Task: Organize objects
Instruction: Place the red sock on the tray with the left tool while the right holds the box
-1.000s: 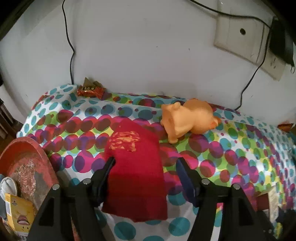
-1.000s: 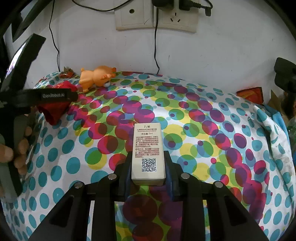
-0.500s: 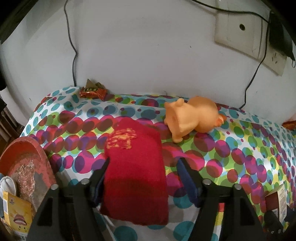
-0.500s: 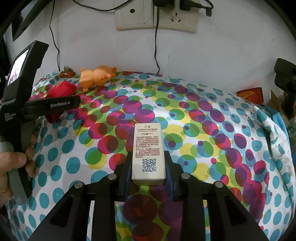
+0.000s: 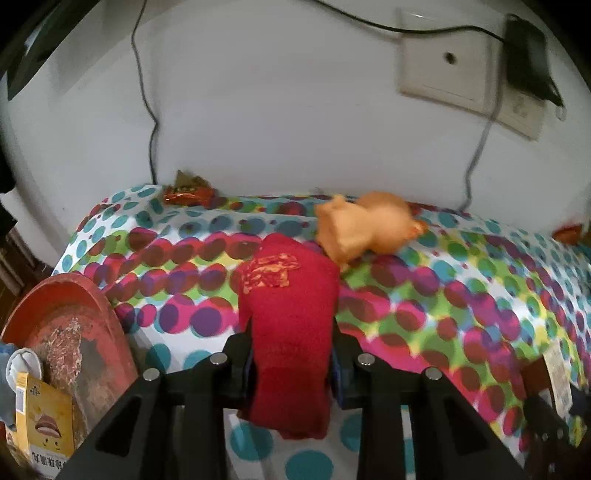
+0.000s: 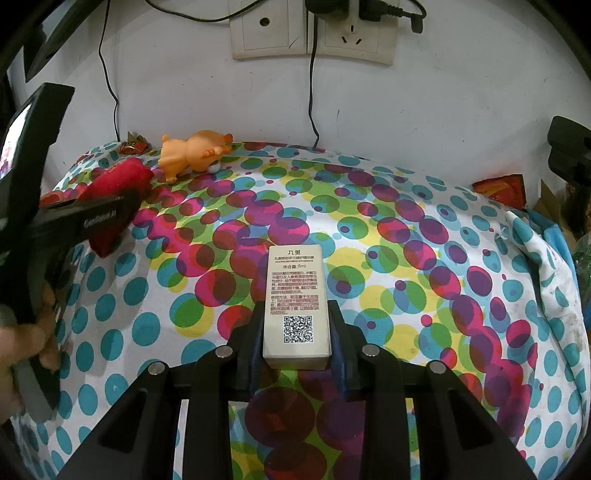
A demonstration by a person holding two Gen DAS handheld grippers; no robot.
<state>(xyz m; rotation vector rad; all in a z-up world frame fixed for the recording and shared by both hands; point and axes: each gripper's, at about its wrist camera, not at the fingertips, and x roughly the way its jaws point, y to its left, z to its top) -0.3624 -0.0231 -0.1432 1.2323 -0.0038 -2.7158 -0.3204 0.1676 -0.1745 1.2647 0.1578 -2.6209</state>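
My left gripper (image 5: 291, 354) is shut on a red cloth pouch (image 5: 291, 317) with a gold emblem and holds it over the dotted tablecloth (image 5: 443, 295). An orange rubber pig toy (image 5: 365, 225) lies just beyond it near the wall. My right gripper (image 6: 295, 332) is shut on a white box (image 6: 295, 295) with a QR code, held above the cloth's middle. In the right wrist view the left gripper (image 6: 88, 218) with the red pouch (image 6: 118, 184) shows at the left, next to the pig toy (image 6: 195, 149).
A red candy wrapper (image 5: 188, 195) lies at the back left corner by the wall. A worn red tray (image 5: 62, 332) and a yellow packet (image 5: 40, 417) sit off the table's left edge. Wall sockets (image 6: 314, 33) with cables hang above. A red packet (image 6: 502, 188) lies at the far right.
My left gripper has closed its jaws onto the red pouch, which now bunches narrower between the fingers. The right gripper and its box have not moved.
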